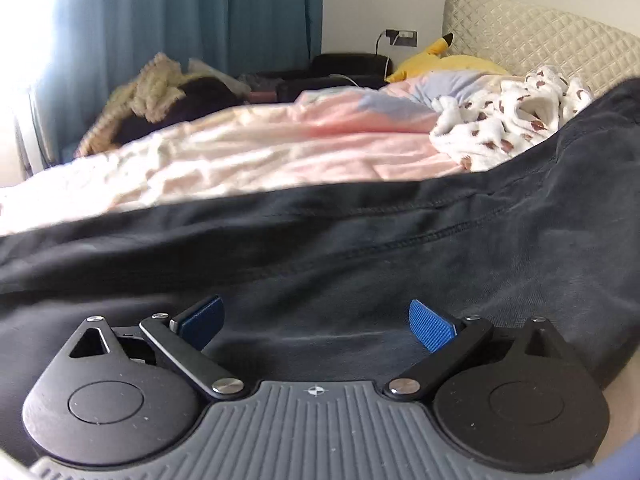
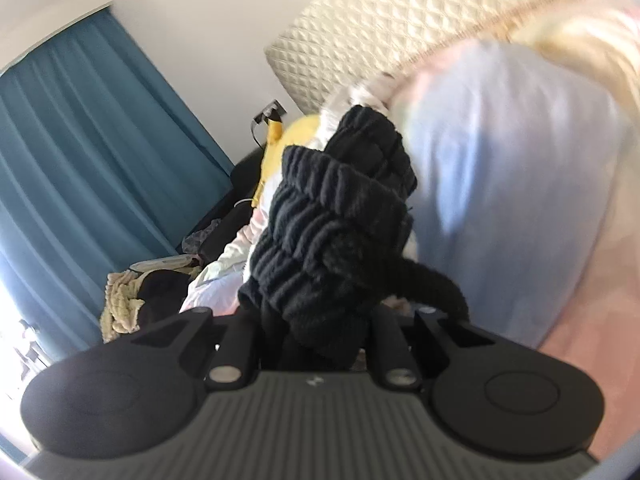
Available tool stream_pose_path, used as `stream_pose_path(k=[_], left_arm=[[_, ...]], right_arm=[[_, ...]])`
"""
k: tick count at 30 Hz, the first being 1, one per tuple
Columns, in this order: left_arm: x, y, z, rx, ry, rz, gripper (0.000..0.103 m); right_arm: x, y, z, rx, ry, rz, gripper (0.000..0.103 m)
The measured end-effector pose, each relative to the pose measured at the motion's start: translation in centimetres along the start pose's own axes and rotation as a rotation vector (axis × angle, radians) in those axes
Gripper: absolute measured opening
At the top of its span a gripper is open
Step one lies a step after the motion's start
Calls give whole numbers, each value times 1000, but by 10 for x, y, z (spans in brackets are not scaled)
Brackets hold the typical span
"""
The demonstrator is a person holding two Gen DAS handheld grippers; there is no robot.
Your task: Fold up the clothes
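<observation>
A black garment (image 1: 360, 240) lies spread across the bed in the left wrist view, with a stitched seam running over it. My left gripper (image 1: 316, 322) is open just above this cloth, its blue pads (image 1: 430, 326) wide apart and holding nothing. In the right wrist view my right gripper (image 2: 320, 344) is shut on a bunched ribbed black waistband (image 2: 336, 232), which stands up in front of the camera and hides the fingertips. The view is tilted and blurred.
A pink and blue duvet (image 1: 260, 148) covers the bed. A white spotted fleece garment (image 1: 508, 120) lies at the right by the quilted headboard (image 1: 532, 36). A yellow plush toy (image 1: 440, 60), teal curtains (image 1: 192, 12) and a pile of clothes (image 1: 160, 88) are behind.
</observation>
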State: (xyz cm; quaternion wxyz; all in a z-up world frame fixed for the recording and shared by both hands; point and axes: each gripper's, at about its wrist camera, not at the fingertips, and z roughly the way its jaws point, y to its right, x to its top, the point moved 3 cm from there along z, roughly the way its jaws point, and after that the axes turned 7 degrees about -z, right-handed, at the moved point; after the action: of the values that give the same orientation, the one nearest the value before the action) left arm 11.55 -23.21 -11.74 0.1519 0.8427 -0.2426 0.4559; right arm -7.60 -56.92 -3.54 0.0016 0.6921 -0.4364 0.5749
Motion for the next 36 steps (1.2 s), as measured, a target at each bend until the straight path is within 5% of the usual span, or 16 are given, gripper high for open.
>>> stream_pose_path(k=[6,13,17,22,25,30,36], left_arm=[[21,-55,-81,34,104,-31,100],[32,-112,-162,68,239,-75,100],[34,-139,-172,26,286,-196,100],[25,-163,-158,36,262,-248,100],[24,-174,-155,50,267,-276,100],[28,-180,-152,37,291,-319,100],[22,-182,-150,33,296,-328,100]], right_arm=[[-1,-80,-6,49,80,-184,16],[-61,-209,5,131,112,-357,16],[-142,-277,13,220,32,-491,16],[-303,-337,19,319,-169,-855,16],[-357,-337,13,295,-146,-1019,17],[-337,-334,16,331,-175,-996,22],[-319,-332,5,406,-319,-1016,52]])
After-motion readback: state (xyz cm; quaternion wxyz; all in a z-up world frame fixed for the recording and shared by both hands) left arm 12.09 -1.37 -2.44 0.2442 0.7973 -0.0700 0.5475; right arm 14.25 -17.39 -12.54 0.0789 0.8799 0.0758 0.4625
